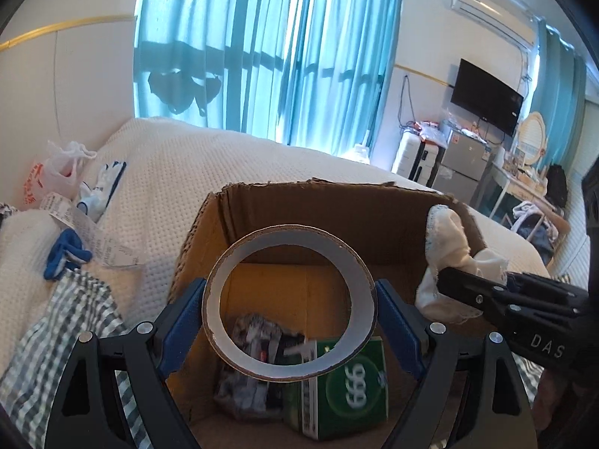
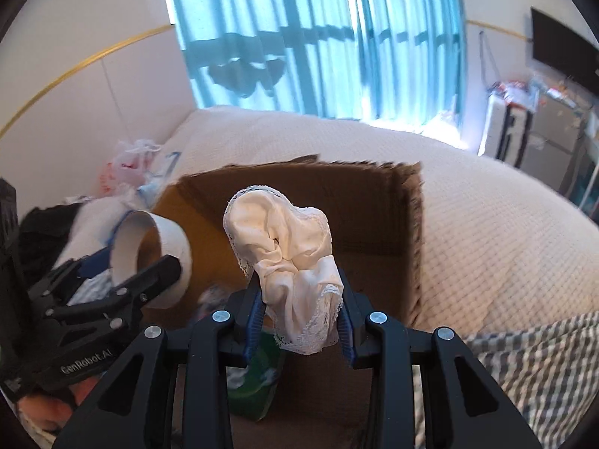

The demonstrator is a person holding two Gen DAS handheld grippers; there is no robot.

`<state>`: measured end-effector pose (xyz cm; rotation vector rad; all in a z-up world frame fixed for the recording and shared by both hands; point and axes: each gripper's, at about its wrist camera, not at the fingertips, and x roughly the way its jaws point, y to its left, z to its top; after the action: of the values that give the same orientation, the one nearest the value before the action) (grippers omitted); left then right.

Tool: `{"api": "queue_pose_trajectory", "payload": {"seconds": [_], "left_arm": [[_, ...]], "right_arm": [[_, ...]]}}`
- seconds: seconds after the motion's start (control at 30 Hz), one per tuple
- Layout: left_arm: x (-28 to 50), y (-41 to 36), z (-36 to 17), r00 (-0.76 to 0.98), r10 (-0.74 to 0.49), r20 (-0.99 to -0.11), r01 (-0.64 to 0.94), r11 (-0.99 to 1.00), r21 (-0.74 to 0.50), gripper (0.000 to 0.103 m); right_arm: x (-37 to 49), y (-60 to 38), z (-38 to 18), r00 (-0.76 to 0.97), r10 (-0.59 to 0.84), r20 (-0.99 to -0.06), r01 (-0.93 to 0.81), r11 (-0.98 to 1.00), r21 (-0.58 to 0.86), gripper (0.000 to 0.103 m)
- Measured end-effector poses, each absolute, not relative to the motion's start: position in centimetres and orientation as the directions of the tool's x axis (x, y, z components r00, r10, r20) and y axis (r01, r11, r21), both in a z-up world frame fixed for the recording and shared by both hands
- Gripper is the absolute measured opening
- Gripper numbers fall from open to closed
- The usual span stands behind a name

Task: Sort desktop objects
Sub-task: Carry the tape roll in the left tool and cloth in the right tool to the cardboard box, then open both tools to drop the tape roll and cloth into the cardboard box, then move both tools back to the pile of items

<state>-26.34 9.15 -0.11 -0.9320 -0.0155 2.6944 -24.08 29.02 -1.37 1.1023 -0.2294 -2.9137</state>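
Cardboard box (image 1: 209,232) below — left gripper (image 1: 290,314) clamps a round tape roll (image 1: 288,301), right gripper (image 2: 299,321) pinches crumpled lacy cloth (image 2: 288,247).

I see brown cardboard box (image 1: 209,224); green carton (image 1: 348,381) with white "666"; white-faced tape roll (image 1: 288,301); cream lace-edged cloth (image 2: 288,262); blue pads (image 1: 183,318) on black tongs; teal curtain (image 1: 262,45); grey-white checked fabric (image 1: 56,325); cream dotted bedspread (image 1: 187,172).

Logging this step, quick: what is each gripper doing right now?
Left gripper: closed on the tape roll.
Right gripper: closed on the white cloth.
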Motion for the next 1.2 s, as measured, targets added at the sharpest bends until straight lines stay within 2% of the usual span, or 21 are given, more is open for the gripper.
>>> {"api": "queue_pose_trajectory", "payload": {"seconds": [0.23,0.33,0.37,0.4,0.5,0.77,1.2], "left_arm": [[-29.1,10.0,-1.8,-0.726,0.271,-0.633,-0.264,-0.958,-0.107,0.089],[-29.3,9.9,-2.4,-0.721,0.259,-0.643,-0.248,-0.963,-0.109,0.092],[-29.3,9.9,-2.5,-0.721,0.247,-0.647,-0.237,-0.966,-0.104,0.094],[-29.2,9.9,-2.6,-0.719,0.243,-0.651,-0.232,-0.967,-0.105,0.094],[-29.0,9.8,-2.2,-0.719,0.239,-0.652,-0.228,-0.968,-0.103,0.102],[-25.9,8.4,0.4,-0.737,0.233,-0.634,-0.225,-0.97,-0.094,0.103],[-17.9,3.2,7.0,-0.783,0.174,-0.598,-0.192,-0.981,-0.033,0.103]], "right_arm": [[-24.7,29.6,-2.2,-0.766,-0.036,-0.641,-0.06,-0.99,0.127,0.034],[-24.6,29.5,-1.9,-0.786,-0.03,-0.618,-0.059,-0.991,0.122,0.055],[-24.6,29.3,-1.8,-0.79,-0.036,-0.611,-0.051,-0.991,0.124,0.065],[-24.4,29.1,-1.6,-0.797,-0.029,-0.603,-0.054,-0.991,0.12,0.068],[-23.8,28.9,-0.8,-0.809,-0.009,-0.587,-0.071,-0.991,0.113,0.069],[-20.2,29.1,2.7,-0.819,0.013,-0.574,-0.101,-0.987,0.123,0.071],[-13.2,23.7,9.2,-0.837,-0.027,-0.547,-0.008,-0.998,0.062,0.071]]}}
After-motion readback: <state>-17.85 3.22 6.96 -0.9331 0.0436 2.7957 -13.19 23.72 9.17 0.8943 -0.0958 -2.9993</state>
